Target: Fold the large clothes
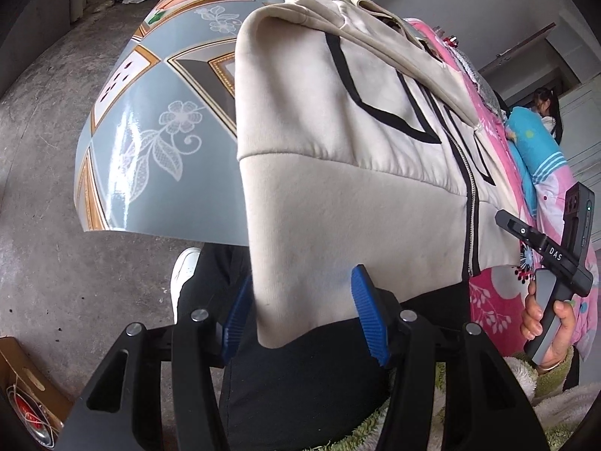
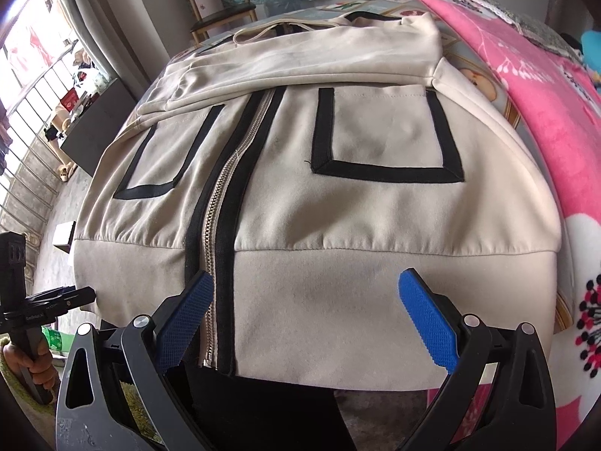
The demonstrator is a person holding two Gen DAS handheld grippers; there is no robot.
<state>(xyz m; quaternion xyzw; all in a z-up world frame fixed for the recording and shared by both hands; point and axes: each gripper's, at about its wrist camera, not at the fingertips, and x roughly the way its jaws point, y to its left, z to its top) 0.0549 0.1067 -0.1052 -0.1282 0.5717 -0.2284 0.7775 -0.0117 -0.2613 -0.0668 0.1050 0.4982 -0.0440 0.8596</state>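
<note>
A cream zip jacket point(image 2: 338, 210) with black trim lies front up on the table, sleeves folded across its chest. Its wide hem band point(image 1: 338, 218) hangs over the near table edge. My left gripper point(image 1: 304, 319) is open at the hem's left corner; the cloth hangs between the blue pads point(image 1: 370, 315) without being pinched. My right gripper point(image 2: 306, 323) is wide open over the hem just right of the zipper point(image 2: 218, 255), its pads clear of the cloth. Each gripper also shows in the other's view: the right gripper point(image 1: 505, 221) and the left gripper point(image 2: 80, 295), both hand-held.
The table wears a glossy blue-grey patterned cover point(image 1: 150, 131). A pink blanket point(image 2: 544, 112) lies along the jacket's right side. A cardboard box point(image 1: 22, 376) sits on the concrete floor at left. A chair point(image 2: 221, 11) stands beyond the table. Another person point(image 1: 544, 109) sits at the far right.
</note>
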